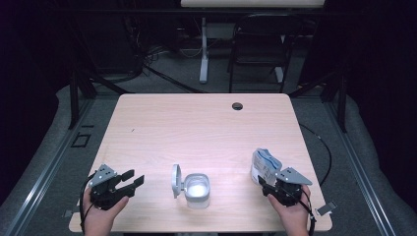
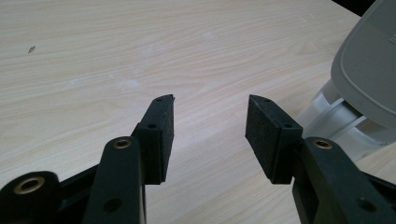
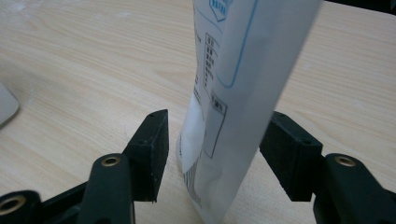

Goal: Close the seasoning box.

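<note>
A white and blue pouch point(image 1: 264, 164) stands upright near the table's right front corner. My right gripper point(image 1: 263, 184) reaches it from the near side. In the right gripper view the pouch point(image 3: 233, 70) stands between the jaws of my right gripper point(image 3: 219, 119), which is open: a gap shows beside the left pad point(image 3: 154, 154). A small clear container point(image 1: 197, 189) with white contents sits at front centre, its grey hinged lid point(image 1: 175, 181) flipped up on its left. My left gripper point(image 1: 134, 178) rests open left of it with nothing between its fingers; the left gripper view shows my left gripper point(image 2: 210, 105) over bare wood, with the lid point(image 2: 369, 70) to its right.
The light wooden table point(image 1: 196, 123) has a dark cable hole point(image 1: 237, 105) near its far edge. Beyond it stand a dark chair point(image 1: 258, 44) and a white desk leg point(image 1: 203, 49). A black cable point(image 1: 322, 147) hangs off the right side.
</note>
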`<act>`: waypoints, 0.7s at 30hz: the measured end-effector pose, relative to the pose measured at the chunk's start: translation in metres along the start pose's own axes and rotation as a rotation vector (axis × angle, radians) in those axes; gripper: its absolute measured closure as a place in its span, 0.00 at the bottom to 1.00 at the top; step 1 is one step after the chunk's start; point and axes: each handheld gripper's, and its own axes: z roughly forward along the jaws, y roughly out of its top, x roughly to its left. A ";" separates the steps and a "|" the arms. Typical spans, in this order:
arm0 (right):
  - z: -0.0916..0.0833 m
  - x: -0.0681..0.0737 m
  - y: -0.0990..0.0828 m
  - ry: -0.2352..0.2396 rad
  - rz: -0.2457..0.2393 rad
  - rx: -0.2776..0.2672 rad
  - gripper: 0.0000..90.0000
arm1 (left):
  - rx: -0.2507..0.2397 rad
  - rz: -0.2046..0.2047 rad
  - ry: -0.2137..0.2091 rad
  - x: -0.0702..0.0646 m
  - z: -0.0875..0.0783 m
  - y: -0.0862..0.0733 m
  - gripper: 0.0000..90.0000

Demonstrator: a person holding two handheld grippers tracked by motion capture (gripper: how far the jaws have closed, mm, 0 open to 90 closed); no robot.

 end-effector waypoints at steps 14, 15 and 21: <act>-0.019 -0.005 -0.006 0.023 0.005 0.004 0.44 | 0.010 0.054 -0.078 -0.020 0.003 0.008 0.74; -0.020 -0.005 -0.006 0.020 0.005 0.004 0.44 | 0.008 0.064 -0.082 -0.022 0.003 0.009 0.76; -0.018 -0.003 -0.008 0.027 0.013 -0.009 0.44 | 0.010 0.100 -0.097 -0.035 0.003 0.014 0.81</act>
